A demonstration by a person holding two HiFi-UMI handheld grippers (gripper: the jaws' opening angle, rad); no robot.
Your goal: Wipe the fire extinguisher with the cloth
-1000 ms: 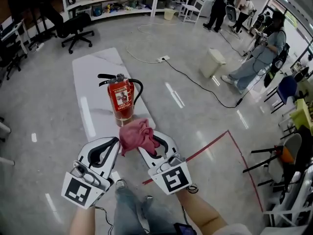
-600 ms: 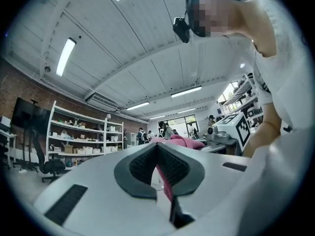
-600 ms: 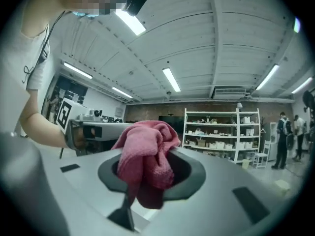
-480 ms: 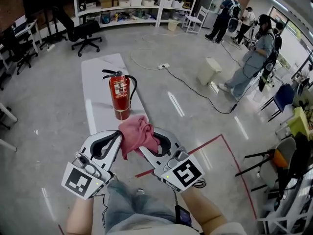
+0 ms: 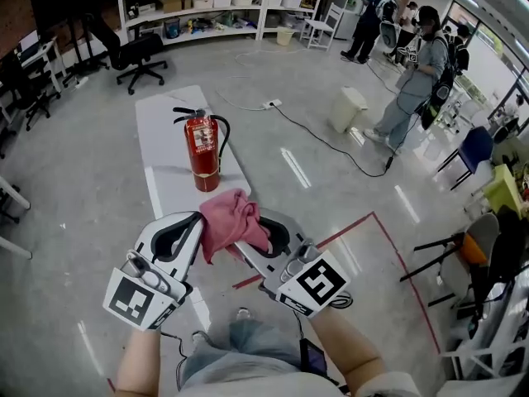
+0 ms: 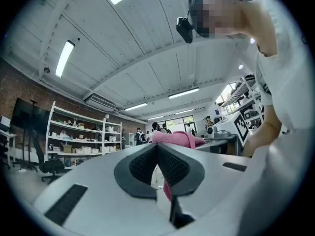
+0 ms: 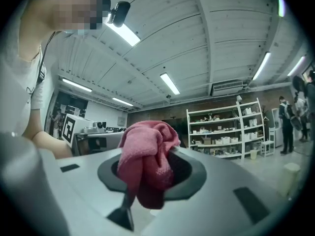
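Observation:
A red fire extinguisher [image 5: 203, 151] with a black hose and handle stands upright on a long white board [image 5: 161, 131] that lies on the floor. Nearer to me, a crumpled pink cloth [image 5: 232, 223] hangs from my right gripper [image 5: 252, 224], which is shut on it. The right gripper view shows the cloth [image 7: 145, 159] bunched between the pads and draped over them. My left gripper [image 5: 197, 218] is just left of the cloth, shut with nothing in it. Its pads [image 6: 173, 165] meet, and the cloth [image 6: 178, 139] shows beyond them. Both grippers are short of the extinguisher, apart from it.
A black office chair [image 5: 136, 55] and white shelves [image 5: 211, 2] stand at the back. A white bin [image 5: 349, 108] and a black cable [image 5: 326, 143] lie to the right. People [image 5: 413, 64] stand at the back right. Red tape [image 5: 364, 226] marks the floor, and chairs [image 5: 483, 259] crowd the right edge.
Both grippers and the cloth have drawn back from the extinguisher: a second ago the cloth hung right at its base, and now a gap of board shows between them.

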